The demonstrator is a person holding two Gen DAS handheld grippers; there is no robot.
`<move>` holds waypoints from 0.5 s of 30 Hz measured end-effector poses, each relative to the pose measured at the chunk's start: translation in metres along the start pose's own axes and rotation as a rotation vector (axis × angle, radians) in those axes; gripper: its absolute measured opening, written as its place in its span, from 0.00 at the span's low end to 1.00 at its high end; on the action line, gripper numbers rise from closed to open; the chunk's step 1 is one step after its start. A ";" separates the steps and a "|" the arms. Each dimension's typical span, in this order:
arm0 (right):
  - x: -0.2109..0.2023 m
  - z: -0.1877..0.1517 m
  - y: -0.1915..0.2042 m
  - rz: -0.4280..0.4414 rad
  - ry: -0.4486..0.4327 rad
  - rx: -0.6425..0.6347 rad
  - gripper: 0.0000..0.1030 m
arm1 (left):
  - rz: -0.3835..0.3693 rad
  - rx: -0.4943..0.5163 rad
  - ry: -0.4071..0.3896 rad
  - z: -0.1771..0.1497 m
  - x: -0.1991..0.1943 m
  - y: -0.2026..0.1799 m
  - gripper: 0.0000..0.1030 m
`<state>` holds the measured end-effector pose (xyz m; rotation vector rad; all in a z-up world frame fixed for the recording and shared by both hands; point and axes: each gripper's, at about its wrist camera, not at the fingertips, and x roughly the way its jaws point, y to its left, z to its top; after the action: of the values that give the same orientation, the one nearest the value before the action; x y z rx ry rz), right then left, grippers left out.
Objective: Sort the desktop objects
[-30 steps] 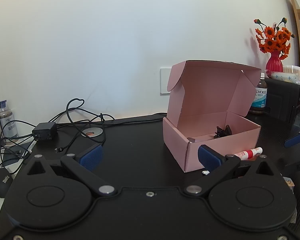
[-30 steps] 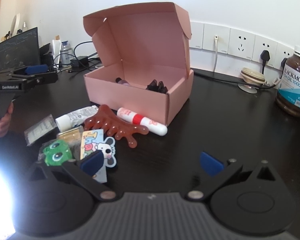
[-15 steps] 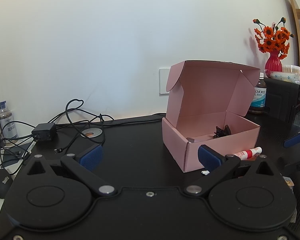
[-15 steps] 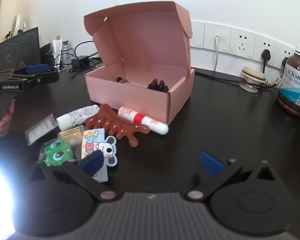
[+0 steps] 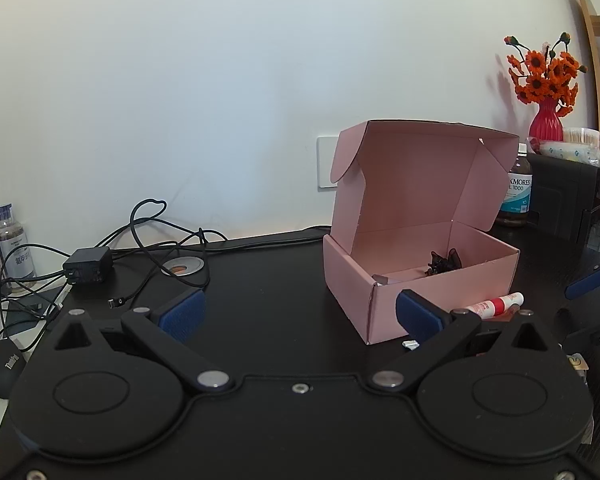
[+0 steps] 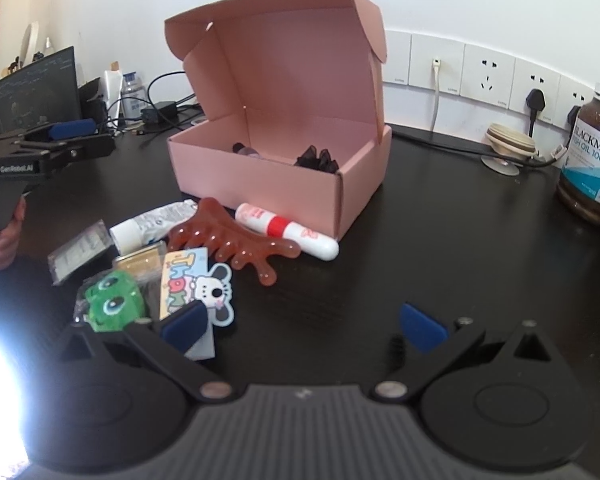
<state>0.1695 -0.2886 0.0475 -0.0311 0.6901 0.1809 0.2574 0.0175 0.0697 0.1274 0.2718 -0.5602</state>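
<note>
White wall backs a black desk, with a row of sockets running along it. On the desk stands a pink cardboard box, lid tipped up and back; inside lie a dark hair claw and a small rounded item too blurred to name. Just in front of the box, touching its front wall, lies a white and red tube. Beside that tube sits a brown comb (wide-toothed and glossy), its teeth pointing toward the camera. Left of the comb are a white squeeze tube, a clear packet, a cartoon dog sticker card and a green frog toy, all close together.

The right hand-held gripper hovers low over the desk near this pile, fingers spread wide, nothing between them; its left pad overlaps the sticker card in view. The left hand-held gripper is likewise released and empty, hanging left of the box, which sits just beyond its right finger.

A brown supplement jar stands at the far right. Cables and a charger lie left, and a red vase of orange flowers stands behind.
</note>
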 end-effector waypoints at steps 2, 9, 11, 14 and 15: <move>0.000 0.000 0.000 0.000 0.002 0.001 0.99 | -0.003 0.000 0.001 0.000 0.000 0.000 1.00; 0.000 0.000 0.000 -0.002 0.009 0.003 0.99 | -0.003 -0.003 0.002 0.000 0.000 0.000 1.00; 0.001 0.000 -0.001 -0.002 0.013 0.003 0.99 | -0.004 -0.003 0.002 0.000 0.000 0.000 1.00; 0.001 0.000 0.000 -0.002 0.013 0.003 0.99 | -0.003 -0.002 0.001 0.000 0.000 0.001 1.00; 0.001 0.000 0.000 -0.002 0.012 0.003 0.99 | -0.003 -0.001 0.001 0.000 0.000 0.000 1.00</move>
<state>0.1701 -0.2889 0.0467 -0.0299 0.7025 0.1781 0.2577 0.0177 0.0693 0.1260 0.2735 -0.5633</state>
